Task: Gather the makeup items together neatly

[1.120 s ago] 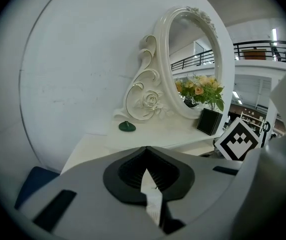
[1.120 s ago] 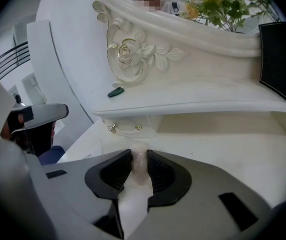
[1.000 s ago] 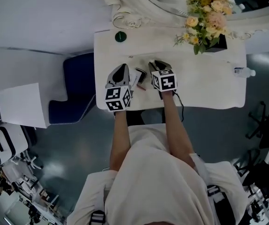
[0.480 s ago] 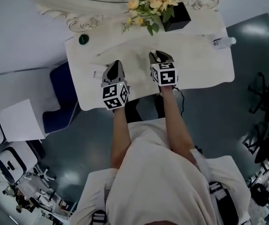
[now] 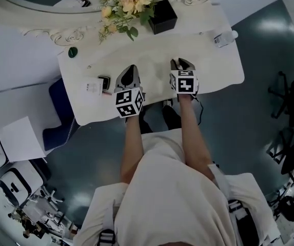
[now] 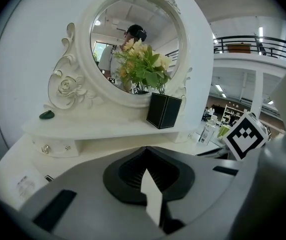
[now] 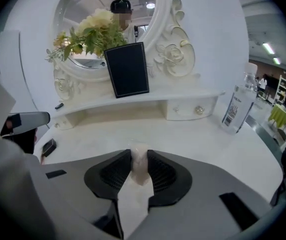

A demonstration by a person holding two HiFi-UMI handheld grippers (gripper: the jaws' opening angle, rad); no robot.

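Right gripper point(image 7: 139, 154) moved right | jaws opening | pale tube point(image 7: 141, 171) between, pointing forward

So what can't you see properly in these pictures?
- The pale thing in the right tool's opening jaws: in the right gripper view the pads cover its sides, and in the head view the tool covers it. I can't name it.
- The flat black item and the white packet, head view: too small to identify.
- The bottle label, right gripper view: too blurred to read.
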